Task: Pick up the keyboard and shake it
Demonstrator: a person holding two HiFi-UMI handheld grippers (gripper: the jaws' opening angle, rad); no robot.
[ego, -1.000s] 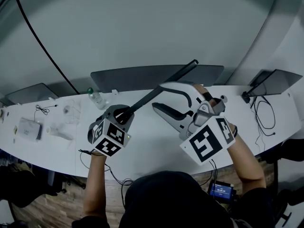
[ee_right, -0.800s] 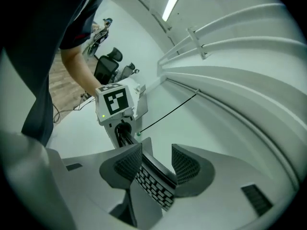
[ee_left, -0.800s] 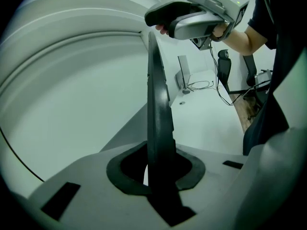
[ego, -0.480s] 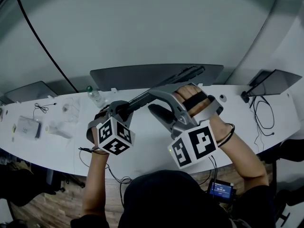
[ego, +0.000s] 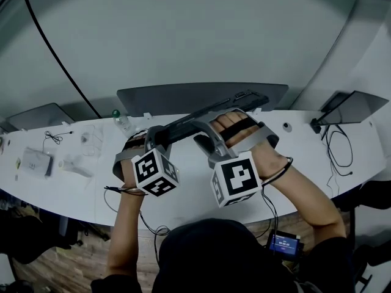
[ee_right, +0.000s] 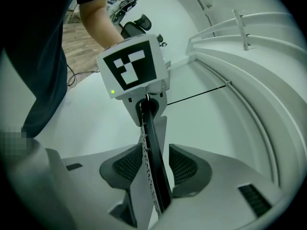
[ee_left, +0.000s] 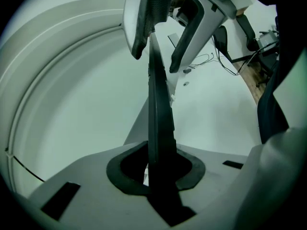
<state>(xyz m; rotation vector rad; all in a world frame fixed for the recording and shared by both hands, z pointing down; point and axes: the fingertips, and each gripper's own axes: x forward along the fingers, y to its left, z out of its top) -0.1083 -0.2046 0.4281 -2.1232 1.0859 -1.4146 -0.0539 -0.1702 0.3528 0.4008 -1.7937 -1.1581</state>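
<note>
A thin black keyboard (ego: 247,97) hangs edge-on above the white table (ego: 189,200), running from lower left to upper right. My left gripper (ego: 156,141) is shut on its near left end; in the left gripper view the keyboard (ee_left: 158,128) rises straight out of the pinched pads. My right gripper (ego: 199,133) stands open astride the keyboard's middle. The right gripper view shows the keyboard (ee_right: 153,147) passing between the ribbed pads (ee_right: 184,166) with a gap on the right side. The left gripper's marker cube (ee_right: 134,68) sits at the far end.
A dark monitor (ego: 177,97) lies along the table's back edge. A bottle (ego: 122,124) and small white items (ego: 36,163) are at the left, a dark tablet (ego: 354,105) and cables (ego: 339,145) at the right. The table's near edge runs under my arms.
The right gripper has swung left and turned, bringing its open jaws over the keyboard's middle. The keyboard has tilted flatter. The left gripper keeps its hold.
</note>
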